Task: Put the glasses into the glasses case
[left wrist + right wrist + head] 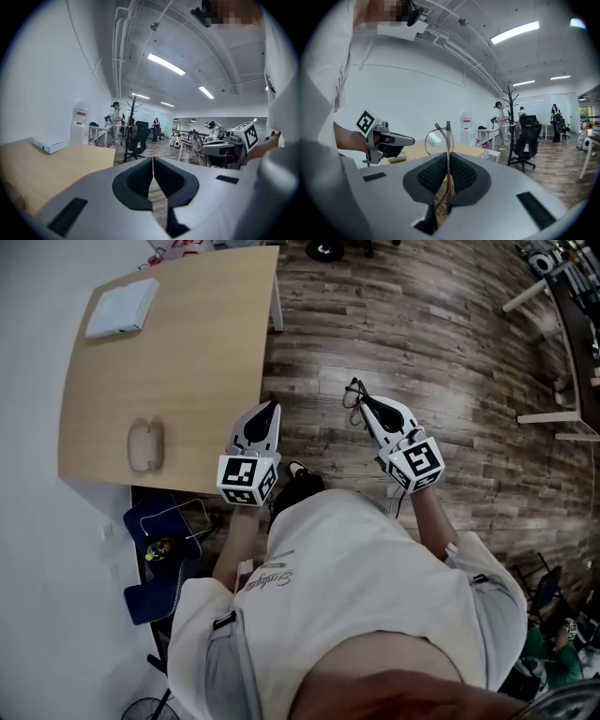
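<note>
**Item:** glasses (448, 136). A thin wire-framed pair, so judge them light, springy and easily bent, with lenses that scratch or smear.

**Location:** Off the counter (206, 352), carried above the wooden floor (422, 334) to the right of the counter's edge.

**Hold:** Your right tongs (448, 157) are pinched almost together on a slim part of the frame. That part rises between the pads, with one rim curving off to the left. Whether it is a temple arm or the rim's edge is hard to tell.

**Handling note:** Wire this thin can twist or slip in the pads, so keep the squeeze gentle. Grip metal rather than lens, and avoid swinging the free end.

**Destination:** glasses case (145, 444). It is a pale, rounded case lying flat near the counter's near-left edge, well apart from the glasses. It is probably stiff-shelled and light enough to slide when nudged.

**Spare tool:** Your left tongs (153, 161) are closed and empty, and hover over the counter's near corner. They are free to steady the case.

**Also present:** a white box (122, 307) at the counter's far corner.
</note>
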